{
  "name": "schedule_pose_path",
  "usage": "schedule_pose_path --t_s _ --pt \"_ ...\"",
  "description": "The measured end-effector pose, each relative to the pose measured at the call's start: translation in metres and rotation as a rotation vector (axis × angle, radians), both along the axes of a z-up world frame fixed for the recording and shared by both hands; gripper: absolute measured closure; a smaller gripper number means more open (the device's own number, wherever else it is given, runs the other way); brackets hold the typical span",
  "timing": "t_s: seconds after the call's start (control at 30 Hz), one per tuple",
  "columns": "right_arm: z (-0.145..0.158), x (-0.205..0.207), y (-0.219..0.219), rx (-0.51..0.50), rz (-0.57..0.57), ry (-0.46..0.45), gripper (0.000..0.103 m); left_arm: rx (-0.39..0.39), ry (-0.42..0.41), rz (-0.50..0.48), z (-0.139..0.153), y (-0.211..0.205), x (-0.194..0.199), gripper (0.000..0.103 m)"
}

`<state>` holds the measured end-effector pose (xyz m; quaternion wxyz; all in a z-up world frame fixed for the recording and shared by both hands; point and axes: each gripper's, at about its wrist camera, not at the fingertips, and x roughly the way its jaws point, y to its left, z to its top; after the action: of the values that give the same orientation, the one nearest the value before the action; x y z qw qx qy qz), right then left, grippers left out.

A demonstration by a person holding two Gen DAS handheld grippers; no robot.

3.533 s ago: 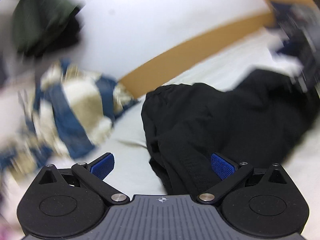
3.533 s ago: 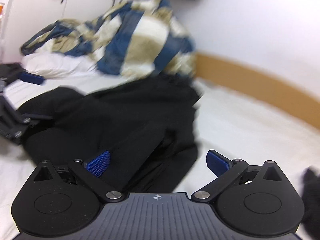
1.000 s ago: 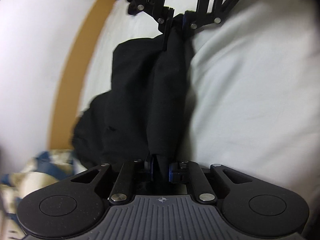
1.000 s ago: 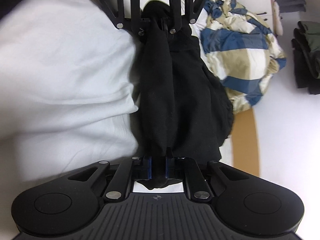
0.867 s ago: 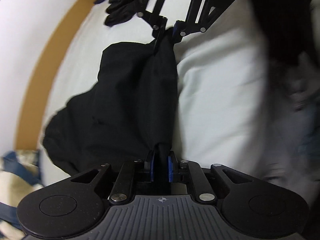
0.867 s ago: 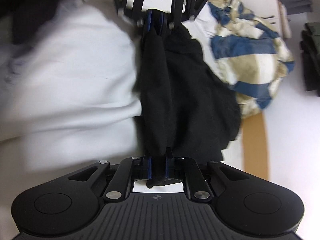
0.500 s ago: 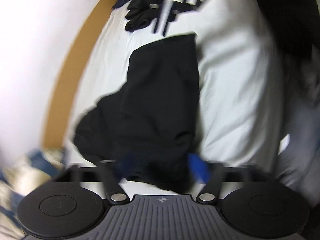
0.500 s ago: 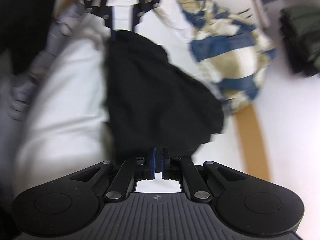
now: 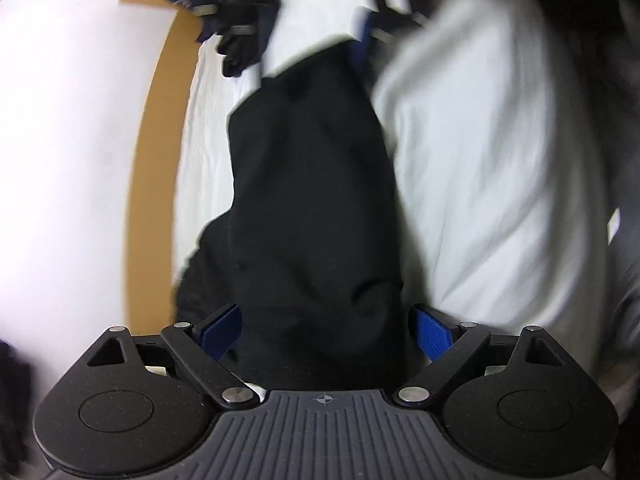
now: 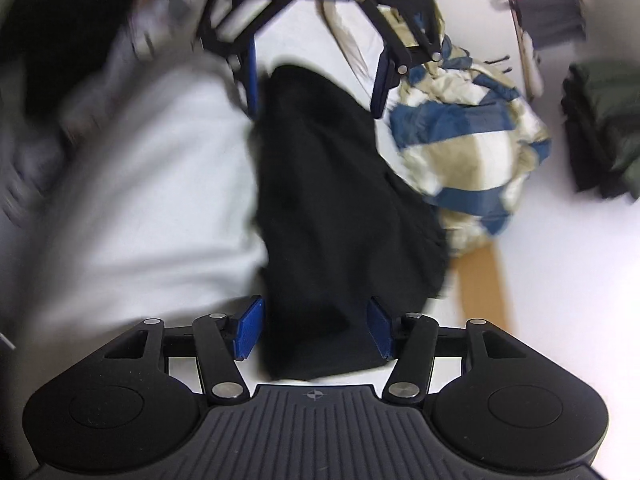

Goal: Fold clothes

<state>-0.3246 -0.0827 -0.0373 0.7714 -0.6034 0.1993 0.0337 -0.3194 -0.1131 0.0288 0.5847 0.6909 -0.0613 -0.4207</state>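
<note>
A black garment (image 9: 312, 200) lies stretched out on the white bed sheet (image 9: 472, 168); it also shows in the right wrist view (image 10: 328, 208). My left gripper (image 9: 326, 330) is open, its blue pads on either side of one end of the garment. My right gripper (image 10: 314, 332) is open over the opposite end. Each gripper faces the other: the right one appears at the top of the left wrist view (image 9: 316, 24), the left one at the top of the right wrist view (image 10: 316, 76). Both views are blurred by motion.
A crumpled blue, tan and white checked cloth (image 10: 468, 160) lies beside the garment near the wall. A wooden bed edge (image 9: 154, 152) runs along the white wall. Dark folded clothes (image 10: 604, 128) sit at the far right. Dark items (image 9: 236, 20) lie at the bed's far end.
Both grippers, which held the garment's ends stretched between them a second ago, have opened and let it go. The garment now lies on the sheet.
</note>
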Motion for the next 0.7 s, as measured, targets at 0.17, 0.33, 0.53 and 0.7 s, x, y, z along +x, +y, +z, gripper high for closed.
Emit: schedule_pose_path --t_s 0.17,0.33,0.53,0.7 --pt "0.014 0.004 -0.018 0.193 -0.075 -0.089 0.045 -0.092 -0.117 0.058 -0.002 0.0 0.005 0.005" --pt "0.0 -0.011 -0.023 0.145 -0.017 0.02 0.045 -0.121 -0.142 0.058 -0.011 0.007 -0.005 0.003" --pt "-0.009 0.003 -0.005 0.01 -0.053 -0.101 0.043 -0.104 -0.229 0.082 -0.016 -0.012 -0.001 0.002" --pt "-0.011 0.016 -0.009 0.062 -0.08 -0.043 0.043 -0.088 -0.077 0.095 -0.027 -0.006 0.001 0.067"
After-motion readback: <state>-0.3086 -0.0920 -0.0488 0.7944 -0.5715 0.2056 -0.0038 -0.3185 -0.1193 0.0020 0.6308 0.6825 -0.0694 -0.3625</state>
